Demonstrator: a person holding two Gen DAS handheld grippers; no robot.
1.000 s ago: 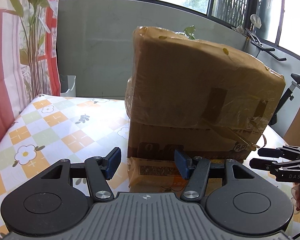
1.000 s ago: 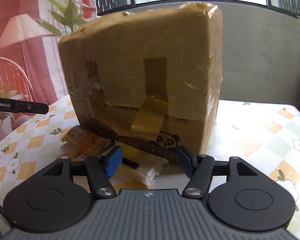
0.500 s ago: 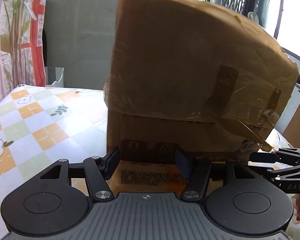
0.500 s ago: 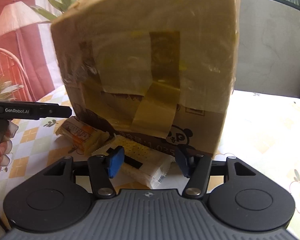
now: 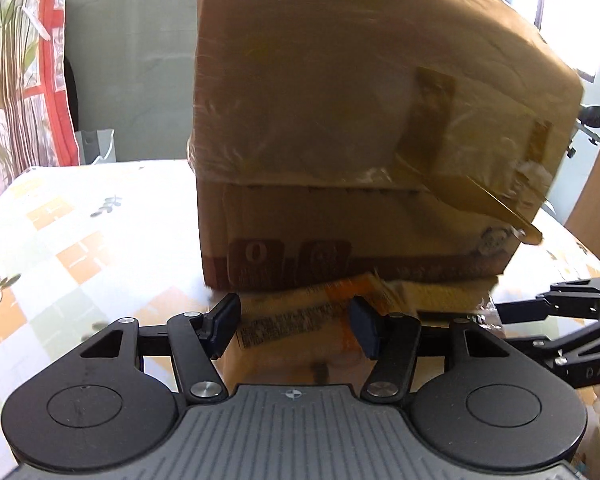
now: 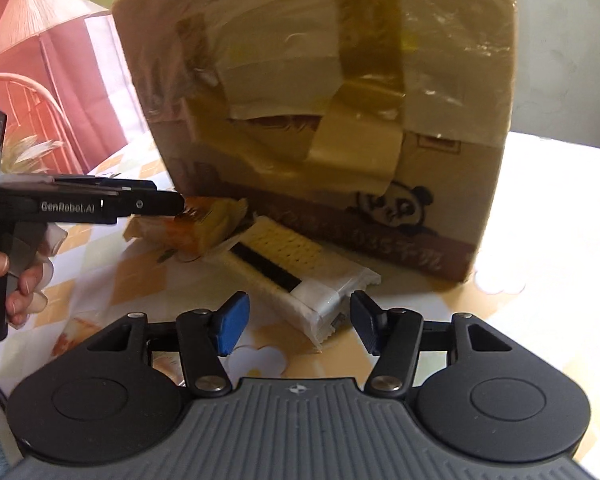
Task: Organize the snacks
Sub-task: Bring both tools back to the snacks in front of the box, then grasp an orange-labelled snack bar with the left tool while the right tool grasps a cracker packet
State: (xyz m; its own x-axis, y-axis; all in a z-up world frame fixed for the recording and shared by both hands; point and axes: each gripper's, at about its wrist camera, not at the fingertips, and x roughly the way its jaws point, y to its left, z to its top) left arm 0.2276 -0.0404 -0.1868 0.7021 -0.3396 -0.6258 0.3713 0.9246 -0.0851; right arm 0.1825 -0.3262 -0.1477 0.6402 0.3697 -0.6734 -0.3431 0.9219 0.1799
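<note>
Cardboard box (image 5: 360, 128) standing on checked surface (image 5: 60, 216) | orange snack pack (image 5: 300, 316) lying at near base, between wide left claw (image 5: 294, 330) tips, untouched | pale cracker pack (image 6: 300, 276) lying right of it, before wide right claw (image 6: 296, 324), ungripped

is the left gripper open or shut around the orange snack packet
Open. The left gripper has its blue pads either side of the orange snack packet, with a clear gap; contact cannot be told.
</note>
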